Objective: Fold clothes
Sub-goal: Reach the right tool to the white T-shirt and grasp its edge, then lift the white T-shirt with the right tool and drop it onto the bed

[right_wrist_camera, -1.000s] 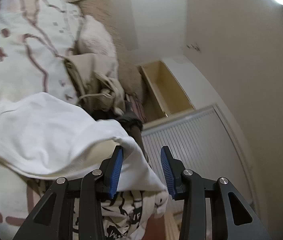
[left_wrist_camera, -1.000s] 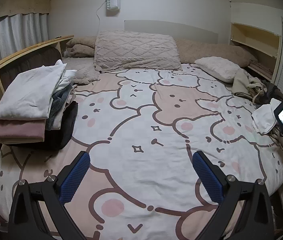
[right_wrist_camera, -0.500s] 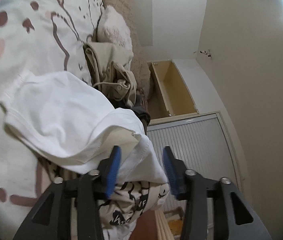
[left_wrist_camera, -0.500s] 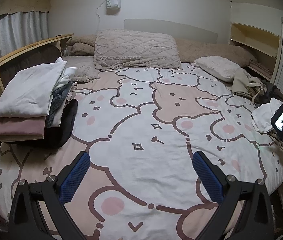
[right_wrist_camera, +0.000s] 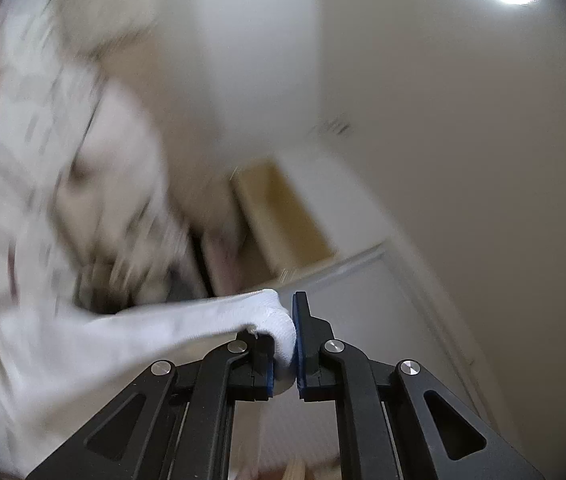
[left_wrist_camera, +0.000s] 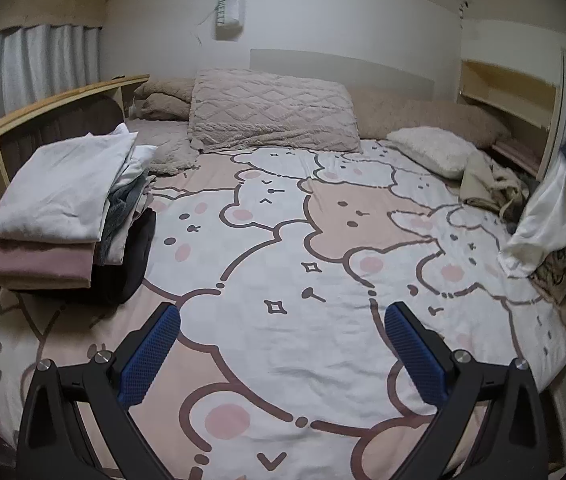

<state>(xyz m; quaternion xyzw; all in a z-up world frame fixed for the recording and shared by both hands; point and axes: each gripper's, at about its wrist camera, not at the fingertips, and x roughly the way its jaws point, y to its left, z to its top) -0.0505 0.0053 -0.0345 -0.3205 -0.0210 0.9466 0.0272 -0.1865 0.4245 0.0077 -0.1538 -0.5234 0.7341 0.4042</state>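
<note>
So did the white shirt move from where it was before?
Yes. The white shirt has been lifted off the clothes pile at the bed's right edge, pinched in the right gripper.

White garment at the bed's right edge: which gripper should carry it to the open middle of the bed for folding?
Right. The right gripper is already shut on the white garment; the left gripper is open, holding nothing, over the bedspread.

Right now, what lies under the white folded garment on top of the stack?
Under the white folded garment sit a pink piece, a beige layer, then dark fabric. Anything deeper is covered.
</note>
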